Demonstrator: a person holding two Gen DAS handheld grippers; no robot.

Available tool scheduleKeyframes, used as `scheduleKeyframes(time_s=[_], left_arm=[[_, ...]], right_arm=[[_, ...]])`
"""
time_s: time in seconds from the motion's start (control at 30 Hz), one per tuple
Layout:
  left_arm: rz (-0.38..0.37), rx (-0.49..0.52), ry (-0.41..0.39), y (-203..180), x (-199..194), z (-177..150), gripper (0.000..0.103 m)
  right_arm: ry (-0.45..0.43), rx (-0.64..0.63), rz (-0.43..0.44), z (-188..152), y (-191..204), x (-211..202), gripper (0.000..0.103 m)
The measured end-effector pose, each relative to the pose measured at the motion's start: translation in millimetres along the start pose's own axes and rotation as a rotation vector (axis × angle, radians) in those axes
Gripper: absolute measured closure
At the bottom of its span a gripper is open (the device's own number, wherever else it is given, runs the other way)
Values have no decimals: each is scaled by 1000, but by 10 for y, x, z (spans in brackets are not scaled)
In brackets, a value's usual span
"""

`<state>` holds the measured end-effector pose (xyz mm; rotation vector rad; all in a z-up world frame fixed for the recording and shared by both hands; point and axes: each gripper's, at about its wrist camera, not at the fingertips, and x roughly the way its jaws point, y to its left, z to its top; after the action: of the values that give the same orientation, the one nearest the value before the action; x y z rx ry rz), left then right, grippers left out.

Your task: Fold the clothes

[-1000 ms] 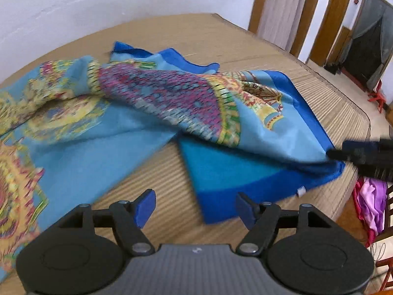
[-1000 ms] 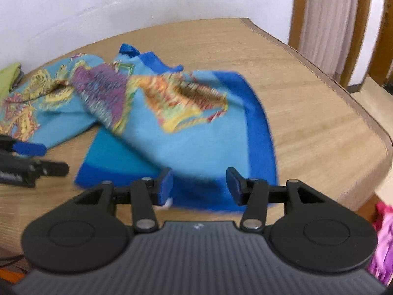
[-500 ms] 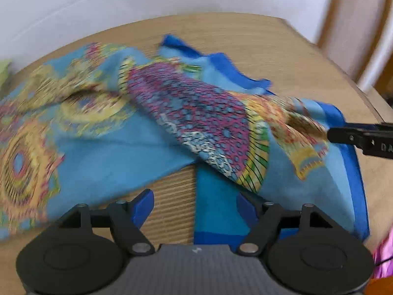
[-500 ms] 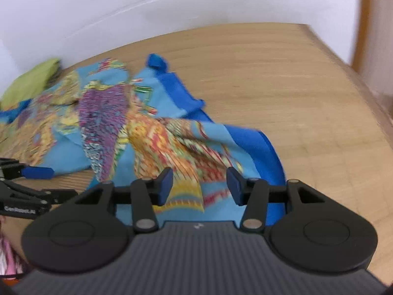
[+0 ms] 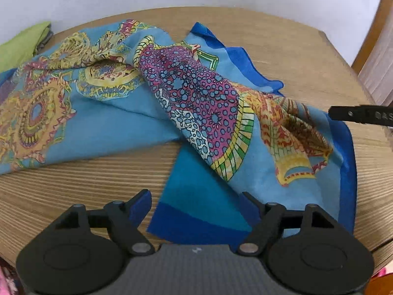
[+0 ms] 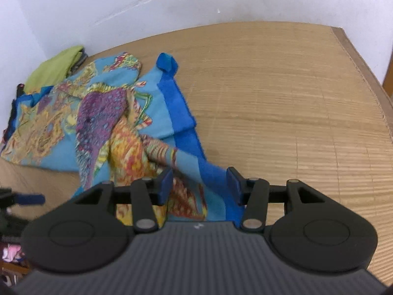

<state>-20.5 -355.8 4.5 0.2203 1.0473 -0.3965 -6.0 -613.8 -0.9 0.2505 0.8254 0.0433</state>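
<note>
- A patterned blue scarf [image 5: 201,113] lies crumpled on a woven bamboo mat [image 6: 282,103] that covers a wooden surface by a white wall [image 6: 172,2].
- The cloth is light blue with a darker blue border, yellow-and-red medallions and a purple honeycomb panel [image 5: 196,91] that runs slantwise across its middle, bunched and folded over itself.
- The left gripper [image 5: 196,201] hovers just over the scarf's near edge, its blue-padded fingers [image 5: 141,205] spread wide and holding nothing; the dark blue border strip lies between them.
- The right gripper [image 6: 199,184] sits over the scarf's right-hand part, its two fingers apart and empty, with a raised fold of the fabric passing between them. Whether the pads touch the cloth cannot be told.
- In the left wrist view the right gripper's black finger [image 5: 358,114] reaches in from the right above the scarf's blue border.
- Beyond the scarf, against the wall, lies a folded green cloth [image 6: 56,70].
- A loop of the scarf's blue border [image 6: 167,64] stands up at its far edge.
- Pink fabric [image 6: 11,252] shows below the mat's near edge, to the scarf's left.
</note>
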Motion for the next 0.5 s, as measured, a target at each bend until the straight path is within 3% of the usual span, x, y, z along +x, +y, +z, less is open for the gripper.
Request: scheduleKeyframes(time_s=[0.2,0.27,0.4,0.5], left_arm=[[8,-45,16,-6,29,-96,23],[39,-58,27,-7,63,-135,23],[108,-156,62,29,109,-190,23],[88,-231,88,39,84,-243,23]], right_arm=[[28,-17,36,197,-144,124,52],[35,15,89,379,-222,239,52],[36,-22,129,855,-244,732,52],[41,-137,135,1180,-82,1263,52]])
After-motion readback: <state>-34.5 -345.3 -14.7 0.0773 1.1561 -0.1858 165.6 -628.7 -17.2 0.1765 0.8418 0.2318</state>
